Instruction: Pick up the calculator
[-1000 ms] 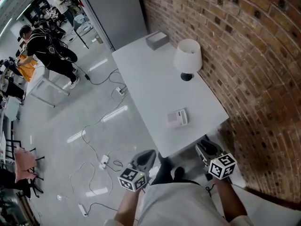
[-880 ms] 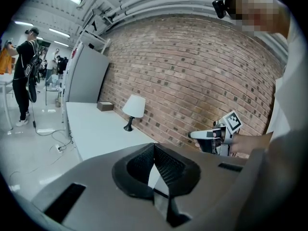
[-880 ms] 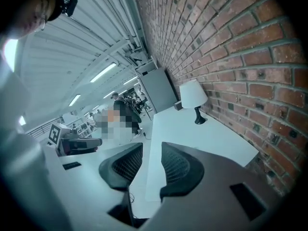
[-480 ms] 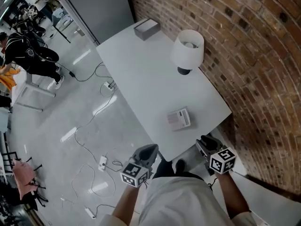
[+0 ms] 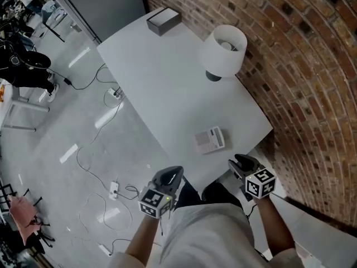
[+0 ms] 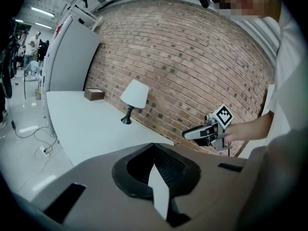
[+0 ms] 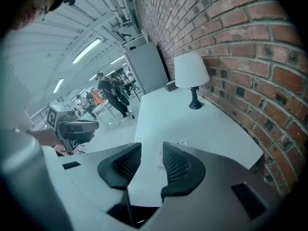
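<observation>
The calculator (image 5: 210, 140), small and pale grey, lies flat near the front edge of the white table (image 5: 162, 77). Both grippers hover just off that edge, in front of the person. My left gripper (image 5: 174, 172) is to the calculator's lower left, its jaws together with only a thin sliver between them (image 6: 156, 150). My right gripper (image 5: 235, 162) is to the lower right. Its jaws (image 7: 151, 150) have just been opening and hold nothing. Through their gap, part of the calculator (image 7: 159, 158) shows on the table beyond.
A white table lamp (image 5: 223, 52) stands against the brick wall (image 5: 301, 66). A grey box (image 5: 163, 21) sits at the table's far end. Cables and a power strip (image 5: 114, 190) lie on the floor at left. People stand far off at the upper left.
Both grippers have come forward and down toward the table's front edge. The view has shifted, so the table sits nearer. The calculator has not moved.
</observation>
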Motion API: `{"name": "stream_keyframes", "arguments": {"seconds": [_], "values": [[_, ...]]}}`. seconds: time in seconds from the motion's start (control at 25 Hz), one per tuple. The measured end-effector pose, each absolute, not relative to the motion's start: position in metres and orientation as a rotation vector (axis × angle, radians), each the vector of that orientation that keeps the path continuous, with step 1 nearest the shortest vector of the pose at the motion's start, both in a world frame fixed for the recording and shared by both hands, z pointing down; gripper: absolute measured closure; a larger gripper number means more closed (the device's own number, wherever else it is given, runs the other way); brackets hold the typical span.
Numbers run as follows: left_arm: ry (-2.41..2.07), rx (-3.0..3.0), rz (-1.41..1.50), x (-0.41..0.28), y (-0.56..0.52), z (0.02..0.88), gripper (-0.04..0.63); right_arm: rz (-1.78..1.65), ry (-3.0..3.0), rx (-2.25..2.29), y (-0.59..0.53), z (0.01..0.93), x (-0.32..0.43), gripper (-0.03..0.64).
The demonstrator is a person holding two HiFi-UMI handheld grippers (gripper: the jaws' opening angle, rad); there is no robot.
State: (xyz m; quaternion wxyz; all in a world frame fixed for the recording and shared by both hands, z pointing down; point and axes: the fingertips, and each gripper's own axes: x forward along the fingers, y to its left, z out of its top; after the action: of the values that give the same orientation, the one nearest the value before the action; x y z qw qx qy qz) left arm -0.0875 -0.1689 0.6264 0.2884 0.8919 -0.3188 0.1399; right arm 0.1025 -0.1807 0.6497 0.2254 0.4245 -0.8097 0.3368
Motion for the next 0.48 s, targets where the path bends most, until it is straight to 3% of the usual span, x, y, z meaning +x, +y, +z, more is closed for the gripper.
{"name": "stream_keyframes", "arguments": {"seconds": [0.48], "values": [[-0.907,2.266,0.388,-0.075,-0.190,0.672,0.589,0.995,-2.137,0.996,-0.218,0.729,0.103,0.453]]}}
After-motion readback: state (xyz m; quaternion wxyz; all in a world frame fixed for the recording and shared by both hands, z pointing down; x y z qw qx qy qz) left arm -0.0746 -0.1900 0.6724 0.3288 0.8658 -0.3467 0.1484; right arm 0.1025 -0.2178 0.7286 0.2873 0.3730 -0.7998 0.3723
